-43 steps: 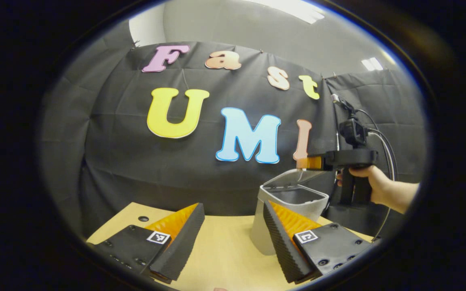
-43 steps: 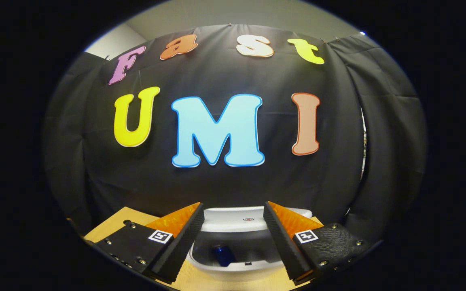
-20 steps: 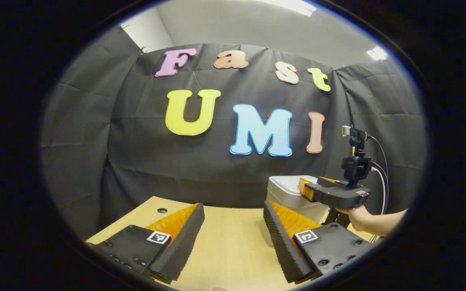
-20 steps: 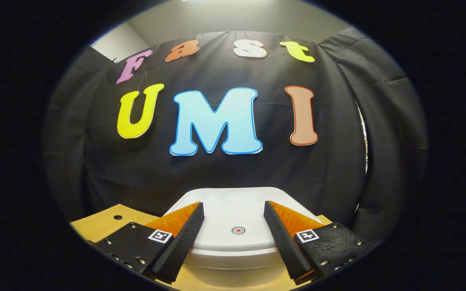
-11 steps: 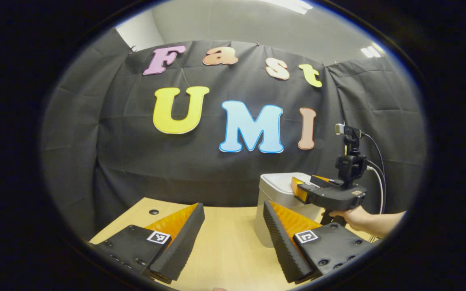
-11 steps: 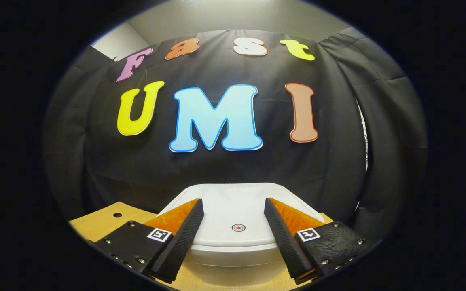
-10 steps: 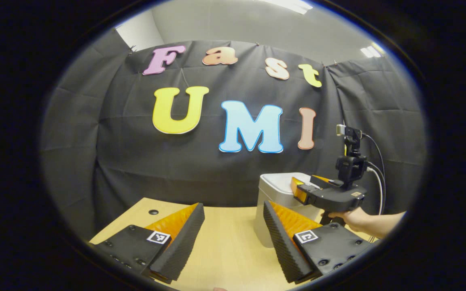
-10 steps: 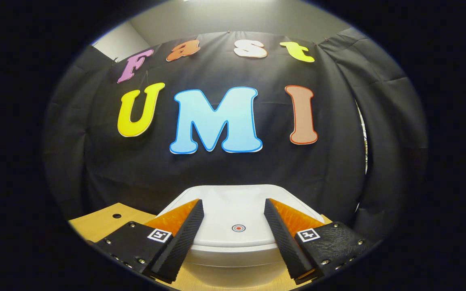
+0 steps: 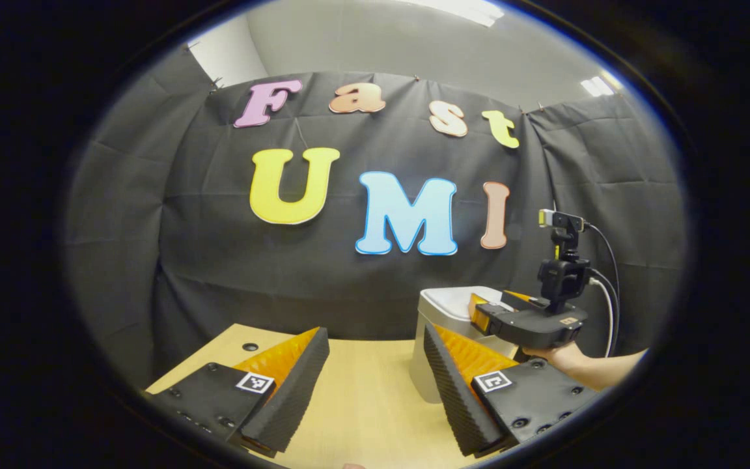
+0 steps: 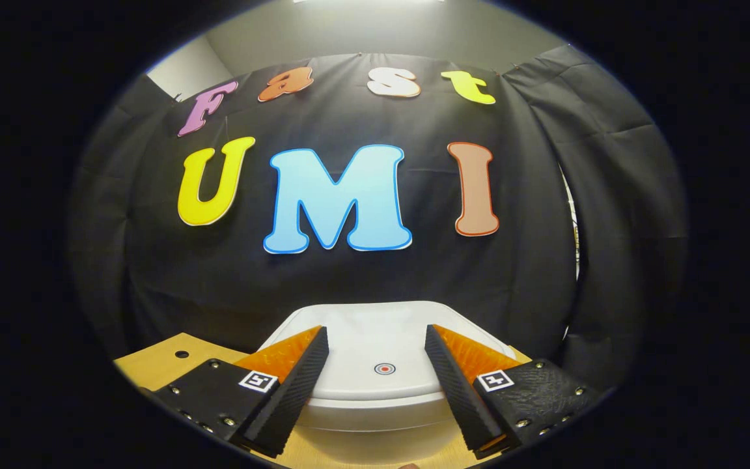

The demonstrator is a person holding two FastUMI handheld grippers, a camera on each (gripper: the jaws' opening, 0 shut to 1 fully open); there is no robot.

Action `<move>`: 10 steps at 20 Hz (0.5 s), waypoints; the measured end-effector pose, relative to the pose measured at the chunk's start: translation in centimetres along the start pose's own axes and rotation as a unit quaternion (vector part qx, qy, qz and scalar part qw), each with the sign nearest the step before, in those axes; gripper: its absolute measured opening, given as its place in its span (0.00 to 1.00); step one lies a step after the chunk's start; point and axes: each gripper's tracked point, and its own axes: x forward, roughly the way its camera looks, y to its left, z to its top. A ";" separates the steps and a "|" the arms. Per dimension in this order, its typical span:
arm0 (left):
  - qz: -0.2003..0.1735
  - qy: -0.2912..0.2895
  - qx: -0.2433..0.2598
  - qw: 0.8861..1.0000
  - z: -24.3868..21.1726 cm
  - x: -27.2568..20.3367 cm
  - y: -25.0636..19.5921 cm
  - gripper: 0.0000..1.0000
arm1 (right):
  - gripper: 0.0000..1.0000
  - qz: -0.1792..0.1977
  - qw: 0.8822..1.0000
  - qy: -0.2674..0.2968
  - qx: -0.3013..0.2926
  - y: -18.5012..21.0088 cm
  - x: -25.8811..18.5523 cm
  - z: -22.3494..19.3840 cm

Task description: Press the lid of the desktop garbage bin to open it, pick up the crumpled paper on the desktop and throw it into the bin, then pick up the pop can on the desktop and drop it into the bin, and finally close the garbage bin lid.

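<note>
The white desktop bin [image 10: 375, 417] stands on the wooden table with its lid [image 10: 375, 345] down flat; a small red dot marks the lid's middle. My right gripper [image 10: 376, 355] hovers open just over the lid, one finger to each side of the dot. In the left gripper view the bin [image 9: 443, 312] stands at the right, and the right gripper [image 9: 479, 312] rests over its top, held by a hand [image 9: 560, 355]. My left gripper [image 9: 375, 365] stands open above the table, left of the bin, with nothing between its fingers.
The wooden table [image 9: 355, 404] runs forward to the black cloth wall, with a small round hole [image 9: 250, 346] near its far left corner. A cable [image 9: 609, 306] trails from the right gripper's back.
About two seconds ago the lid stood up and a blue can showed inside the bin; the right gripper pushed the lid down. Over the last half second, hardly anything moved.
</note>
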 end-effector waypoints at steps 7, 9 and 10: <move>0.000 -0.009 0.010 1.000 0.8 0.5 0.0 0.95 | 0.95 -0.018 0.999 0.036 0.005 -1.6 -5.1 0.0; 0.002 -0.011 0.008 1.000 0.7 0.7 -0.2 0.95 | 0.95 -0.022 0.999 0.036 0.001 -2.3 -6.9 -0.1; 0.005 -0.012 0.009 1.000 0.5 0.7 -0.2 0.95 | 0.94 -0.025 0.999 0.035 -0.004 -2.6 -7.7 -0.1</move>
